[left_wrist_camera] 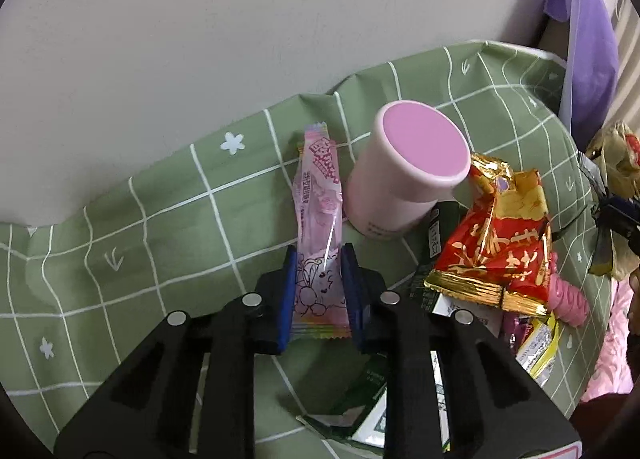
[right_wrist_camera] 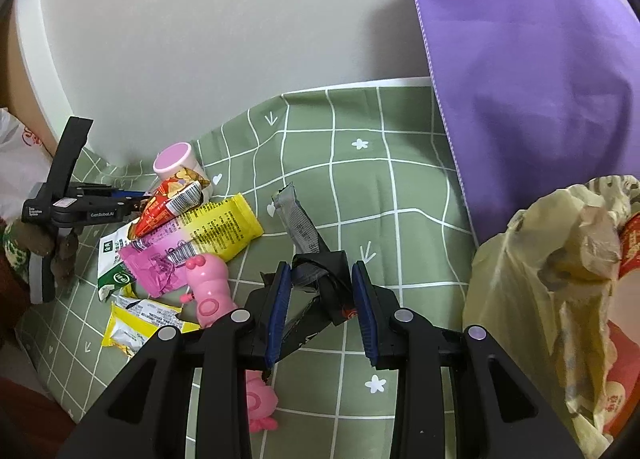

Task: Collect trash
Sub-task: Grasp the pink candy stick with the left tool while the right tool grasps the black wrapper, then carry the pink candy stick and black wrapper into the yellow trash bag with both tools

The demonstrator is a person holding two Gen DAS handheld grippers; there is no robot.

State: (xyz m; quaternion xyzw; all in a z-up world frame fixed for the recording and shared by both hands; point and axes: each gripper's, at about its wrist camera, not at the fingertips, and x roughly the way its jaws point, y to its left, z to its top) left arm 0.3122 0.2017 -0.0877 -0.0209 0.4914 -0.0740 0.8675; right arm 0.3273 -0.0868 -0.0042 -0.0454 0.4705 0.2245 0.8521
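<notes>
The left gripper (left_wrist_camera: 319, 291) has its fingers clamped on a pink wrapper (left_wrist_camera: 318, 219) near the desk's back edge, just left of the pink cup (left_wrist_camera: 404, 171) (upside down, by the look of it). The right gripper (right_wrist_camera: 322, 307) has its fingers closed on a crumpled black wrapper (right_wrist_camera: 320, 279), with a yellowish trash bag (right_wrist_camera: 552, 279) at the right edge.
</notes>
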